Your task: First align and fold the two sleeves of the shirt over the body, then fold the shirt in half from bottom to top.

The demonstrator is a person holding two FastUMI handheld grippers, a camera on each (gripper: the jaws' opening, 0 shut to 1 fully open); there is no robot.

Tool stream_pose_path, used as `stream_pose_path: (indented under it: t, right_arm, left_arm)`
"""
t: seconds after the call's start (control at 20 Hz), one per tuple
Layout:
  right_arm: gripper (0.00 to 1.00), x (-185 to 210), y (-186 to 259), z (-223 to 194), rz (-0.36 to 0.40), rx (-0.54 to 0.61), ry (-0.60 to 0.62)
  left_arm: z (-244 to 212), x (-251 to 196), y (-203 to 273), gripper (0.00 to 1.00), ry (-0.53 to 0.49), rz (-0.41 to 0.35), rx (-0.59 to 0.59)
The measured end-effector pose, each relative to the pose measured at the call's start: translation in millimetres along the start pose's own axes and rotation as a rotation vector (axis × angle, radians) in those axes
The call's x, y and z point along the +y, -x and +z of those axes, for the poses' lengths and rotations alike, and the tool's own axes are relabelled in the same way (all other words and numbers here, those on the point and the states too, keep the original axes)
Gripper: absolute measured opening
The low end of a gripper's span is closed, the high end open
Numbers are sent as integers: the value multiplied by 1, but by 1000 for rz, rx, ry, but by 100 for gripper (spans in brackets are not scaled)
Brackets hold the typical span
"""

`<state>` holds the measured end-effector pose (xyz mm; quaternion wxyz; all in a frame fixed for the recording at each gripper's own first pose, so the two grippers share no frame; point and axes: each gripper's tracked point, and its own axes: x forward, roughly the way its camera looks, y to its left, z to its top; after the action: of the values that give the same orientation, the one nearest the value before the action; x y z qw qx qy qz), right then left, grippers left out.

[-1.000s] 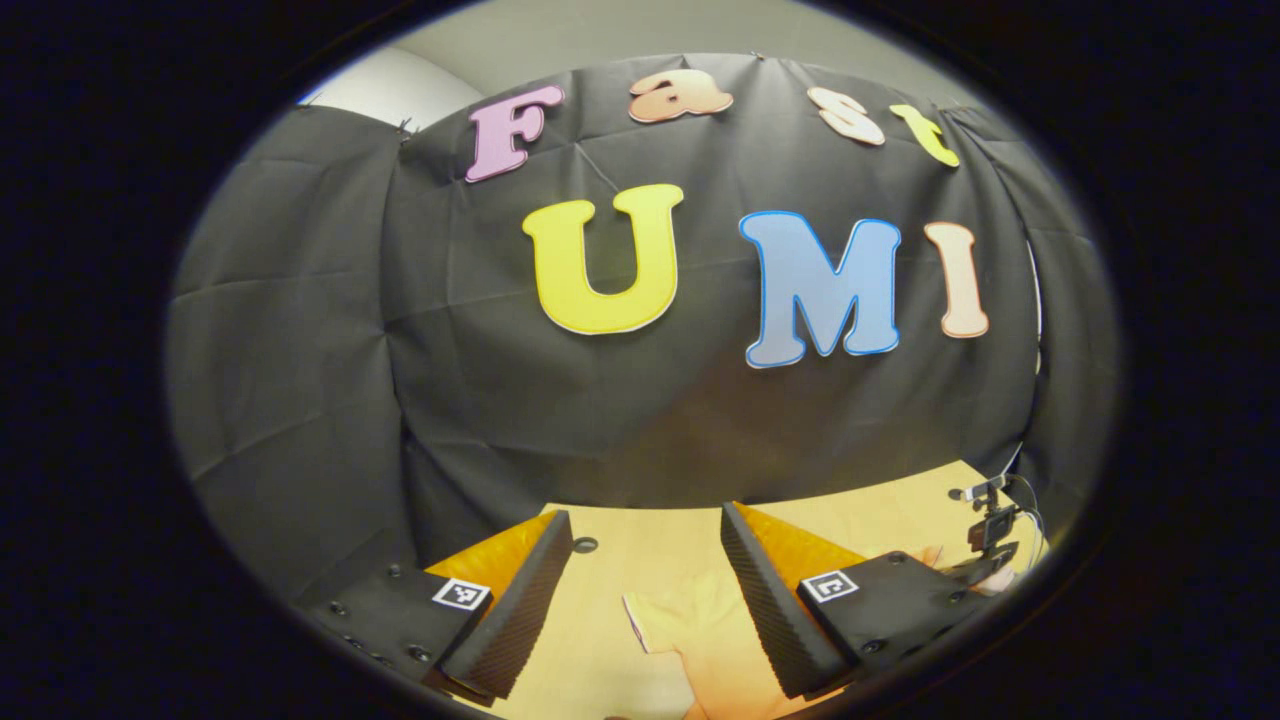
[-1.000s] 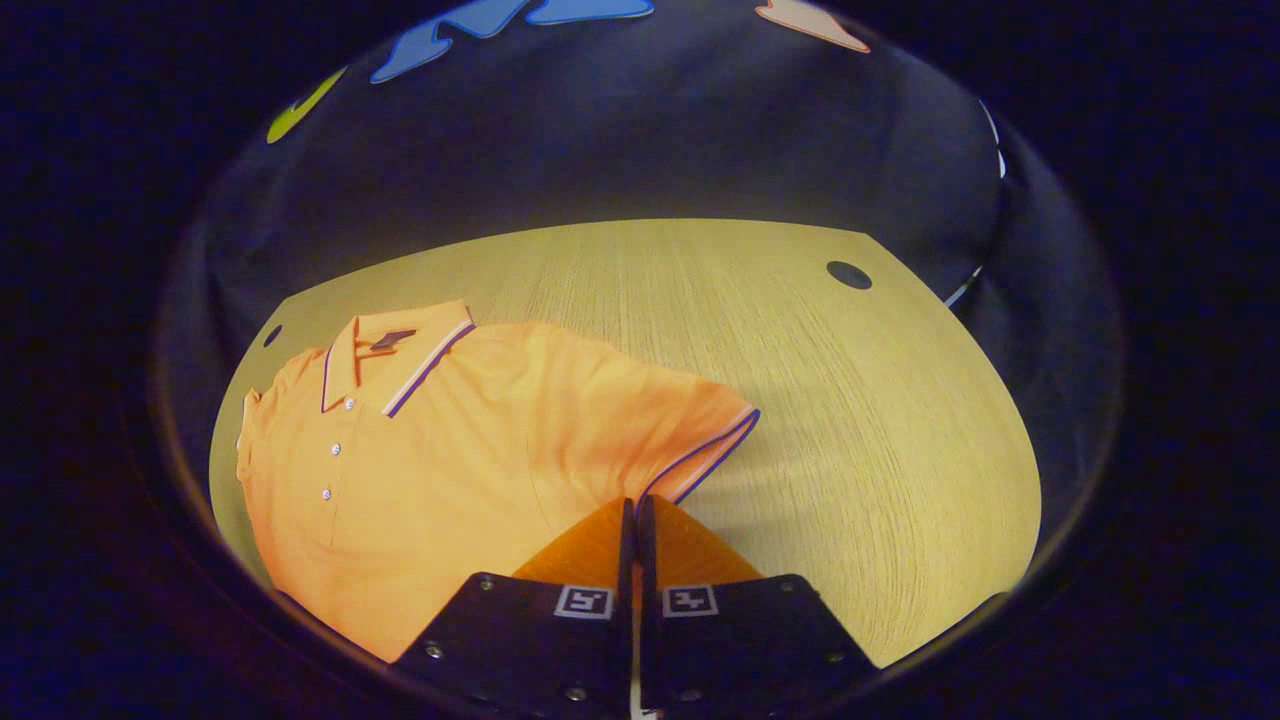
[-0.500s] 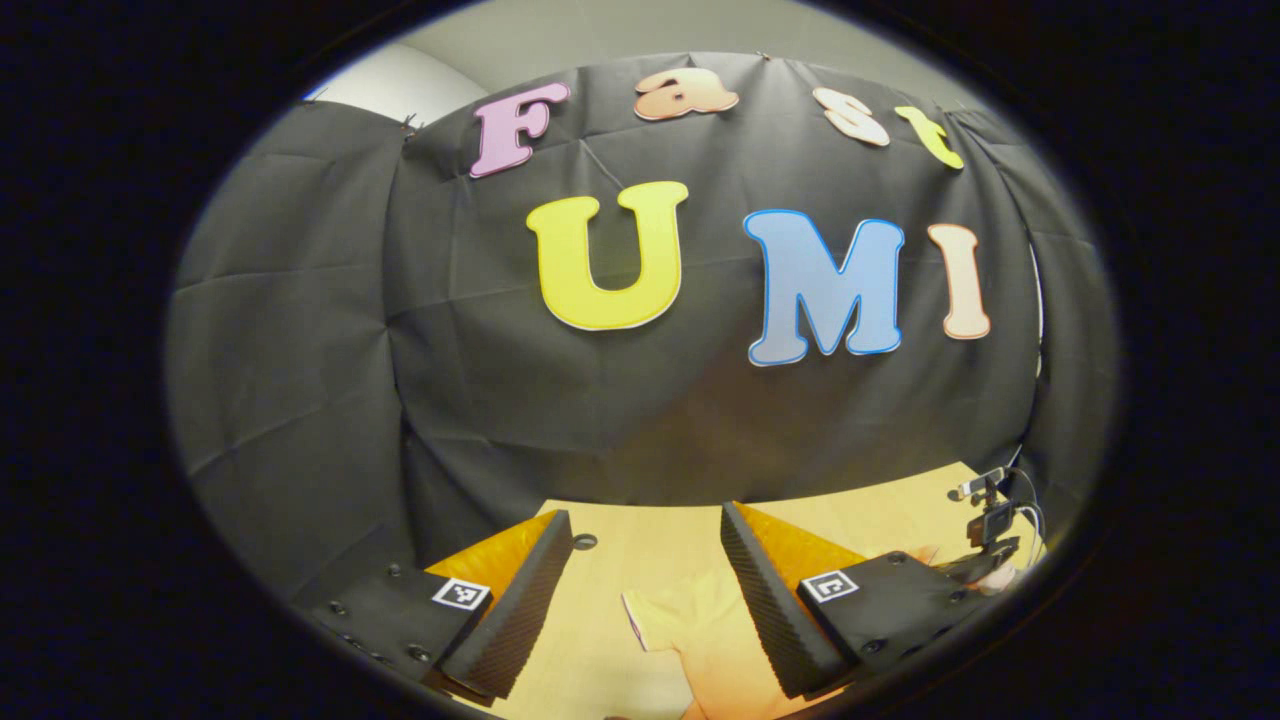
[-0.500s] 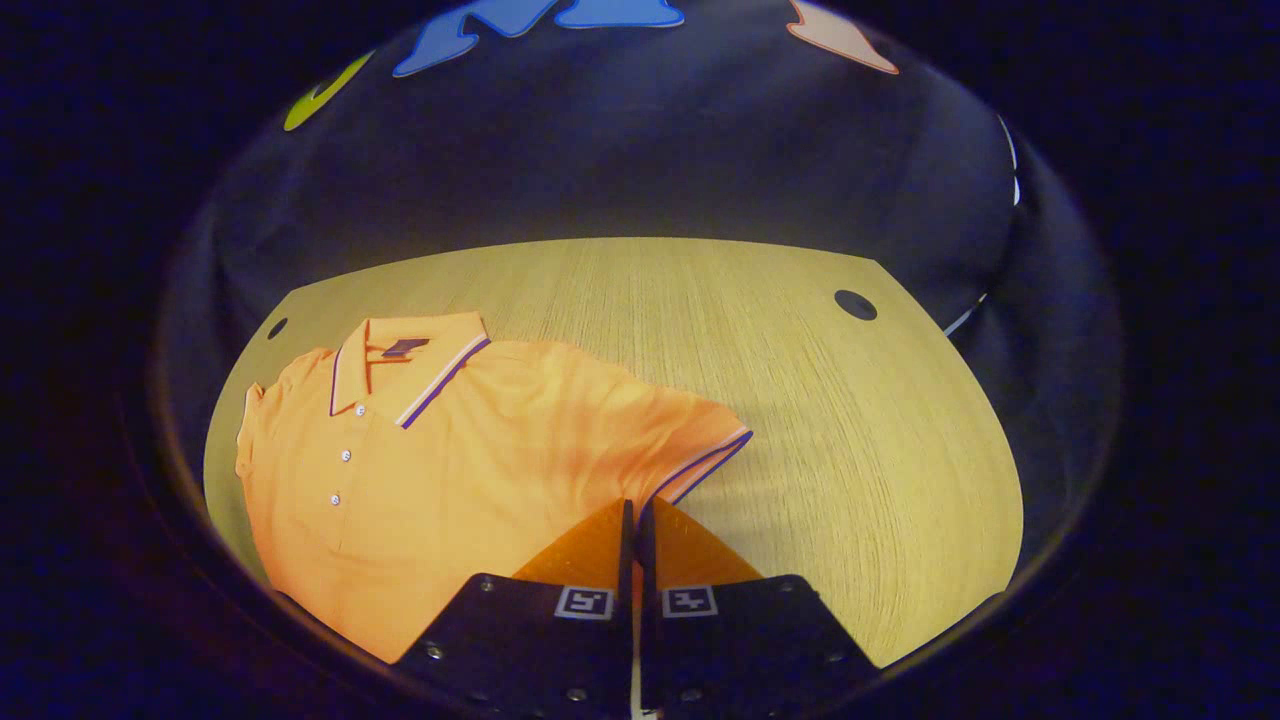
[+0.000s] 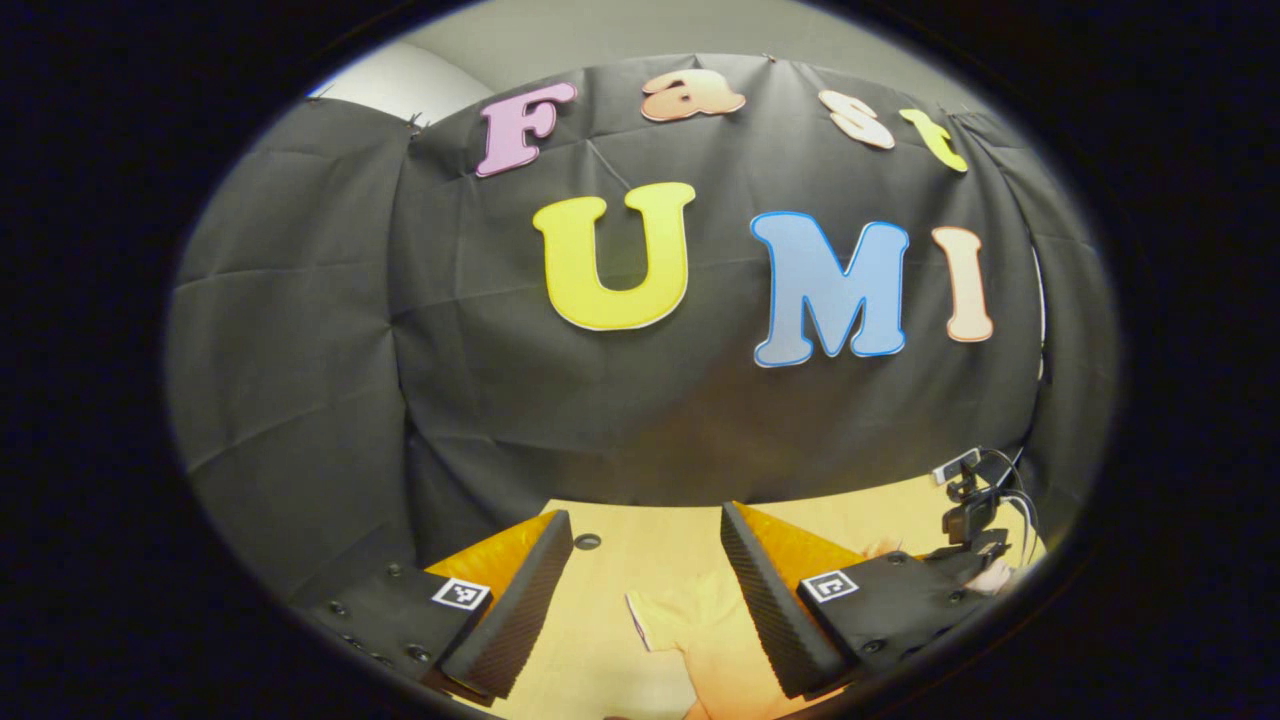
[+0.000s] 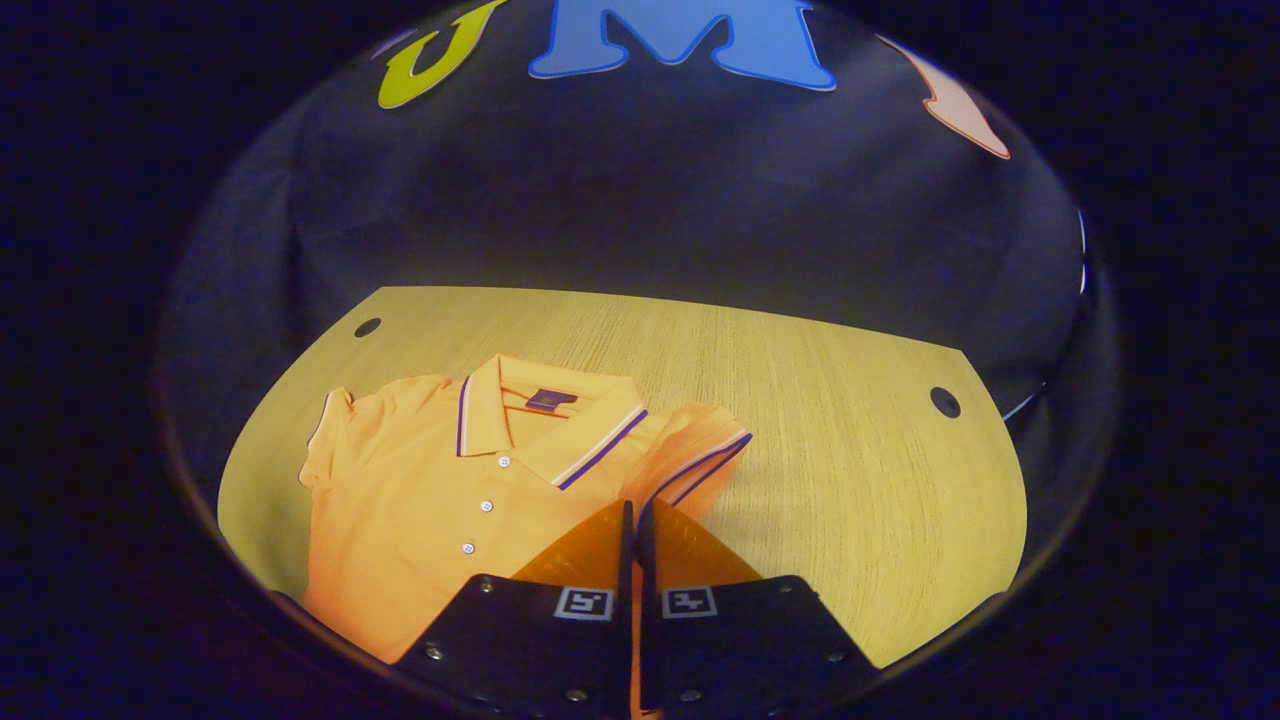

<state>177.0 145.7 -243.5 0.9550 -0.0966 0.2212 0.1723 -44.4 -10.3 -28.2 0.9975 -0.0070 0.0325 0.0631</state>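
Left gripper view: left gripper (image 5: 640, 570) held level above the near part of the bench (image 5: 600, 590), jaws spread wide, nothing between them. Below the gap, one sleeve (image 5: 680, 615) of the orange polo shirt lying flat on the wood. Small round hole (image 5: 587, 541) in the bench top near the back edge. Far right, the other gripper (image 5: 975, 505) with its camera and cables, raised above the bench; a bit of the hand (image 5: 1000, 575) holding it just under it.

Right gripper view: orange polo shirt (image 6: 420, 500) spread face up on the left half of the light wooden bench (image 6: 850, 470), collar (image 6: 545, 425) toward the back wall, three white buttons down the placket. Far sleeve (image 6: 325, 440) lying out flat at the left. Near sleeve (image 6: 700, 450), with its striped cuff, lifted and bunched toward the collar. Right gripper (image 6: 635, 510) clenched, fingers pressed together on the near sleeve's cloth just below the cuff. Bare wood to the right, one round hole (image 6: 944, 402) near the right edge, another (image 6: 367, 327) at the back left corner.
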Motion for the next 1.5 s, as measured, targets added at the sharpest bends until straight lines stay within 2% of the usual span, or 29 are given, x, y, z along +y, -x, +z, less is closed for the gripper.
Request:
stream_pose_path:
  t: [0.35, 0.55, 0.85, 0.95, 1.0, 1.15, 1.2, 1.25, 1.3, 1.35, 1.4, 1.5]
  right_arm:
    - [4, 52, -11, -11, 89, 39, 63]
    - [4, 55, -10, -20, 85, 57, 117]
    - [18, 51, -5, -15, 95, 52, 100]
    - [35, 49, 1, -11, 92, 40, 100]
    - [37, 48, 5, -8, 90, 32, 103]
    - [37, 47, 21, -1, 91, 6, 106]
    - [34, 48, 29, 4, 95, -8, 106]
    - [34, 48, 37, 9, 99, -26, 106]
    - [37, 49, 47, 14, 103, -45, 106]
    - [34, 50, 57, 19, 105, -63, 106]
    - [37, 49, 67, 23, 105, -80, 104]
    - [37, 49, 84, 32, 103, -113, 90]
  left_arm:
    - [-5, 13, 6, 100, 14, 24, 9]
    - [-10, 15, 7, 100, 13, 29, 16]
    - [-18, 11, 3, 100, 16, 20, 29]
    - [-22, 8, 1, 100, 16, 15, 31]
    - [-25, 8, -1, 100, 14, 14, 34]
    - [-36, 5, -9, 100, -4, 8, 49]
    - [-43, 5, -10, 98, -11, 5, 55]
    - [-49, 5, -14, 100, -15, 2, 63]
    - [-57, 3, -19, 98, -17, -2, 74]
    - [-63, 2, -24, 98, -15, -6, 85]
    - [-70, 2, -29, 100, -15, -10, 93]
    - [-84, 1, -38, 97, -14, -17, 113]
